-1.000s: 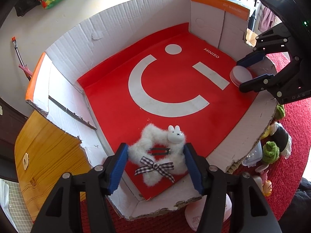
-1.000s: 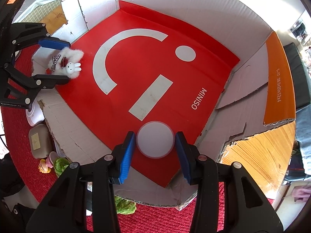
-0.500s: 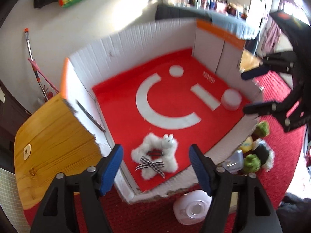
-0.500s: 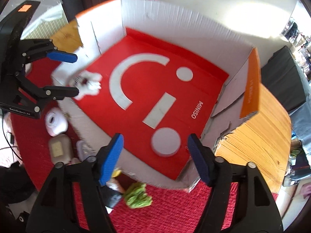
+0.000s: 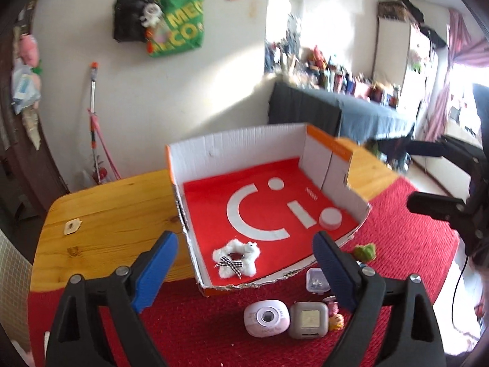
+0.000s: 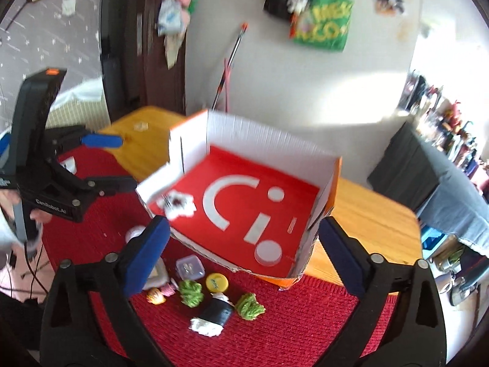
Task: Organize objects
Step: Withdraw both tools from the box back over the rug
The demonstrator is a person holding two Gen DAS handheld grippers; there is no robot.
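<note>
A cardboard box (image 5: 232, 146) with a red smiley liner sits on the table; it also shows in the right wrist view (image 6: 269, 140). Inside lie a white fluffy star clip (image 5: 236, 258) near the front left and a round white lid (image 5: 330, 218) at the front right. The star clip (image 6: 178, 205) and the lid (image 6: 268, 253) both show in the right wrist view. My left gripper (image 5: 244, 270) is open and empty, pulled back above the box's front. My right gripper (image 6: 243, 258) is open and empty, also pulled back.
Small items lie on the red mat in front of the box: a pink round device (image 5: 266, 318), a grey square case (image 5: 308, 320), a clear small box (image 6: 189, 267), green knit pieces (image 6: 190, 293), a yellow cap (image 6: 217, 282) and a black roll (image 6: 217, 310). A wooden tabletop (image 5: 107, 214) lies left.
Both grippers opened, let go of the star clip and the lid inside the box, and pulled back and up away from the box.
</note>
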